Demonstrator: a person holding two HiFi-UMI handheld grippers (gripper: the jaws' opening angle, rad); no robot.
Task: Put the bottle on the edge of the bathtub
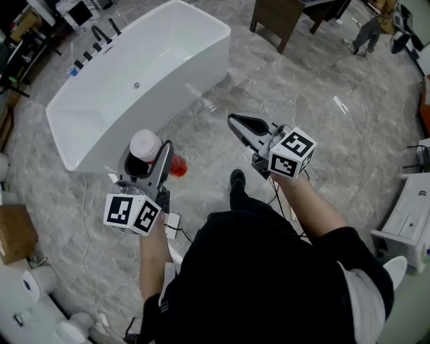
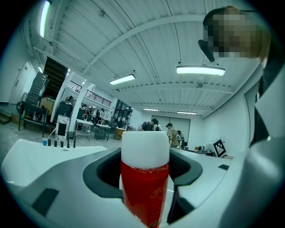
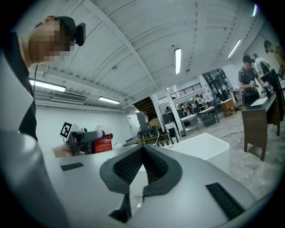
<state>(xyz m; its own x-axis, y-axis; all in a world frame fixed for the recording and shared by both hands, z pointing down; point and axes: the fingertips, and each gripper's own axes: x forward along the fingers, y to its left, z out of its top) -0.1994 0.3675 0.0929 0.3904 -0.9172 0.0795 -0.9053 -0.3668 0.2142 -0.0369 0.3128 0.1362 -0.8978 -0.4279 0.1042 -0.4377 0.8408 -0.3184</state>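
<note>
A red bottle with a white cap (image 1: pixel 149 149) is upright in my left gripper (image 1: pixel 153 156), whose jaws are shut on its body. In the left gripper view the bottle (image 2: pixel 145 178) fills the middle between the dark pads. The white bathtub (image 1: pixel 80 106) lies on the floor ahead and to the left, its near corner just beyond the bottle. My right gripper (image 1: pixel 236 122) hangs over the floor to the right with its jaws closed together and nothing between them. In the right gripper view the left gripper with the bottle (image 3: pixel 101 144) shows at the left and the bathtub (image 3: pixel 209 144) ahead.
Black taps (image 1: pixel 101 35) stand on the tub's far left rim. A white cable (image 1: pixel 86 201) trails over the marble floor near the tub's corner. A dark wooden cabinet (image 1: pixel 279 17) stands at the back. A cardboard box (image 1: pixel 15 232) and white fixtures sit at the left, another white fixture (image 1: pixel 410 215) at the right.
</note>
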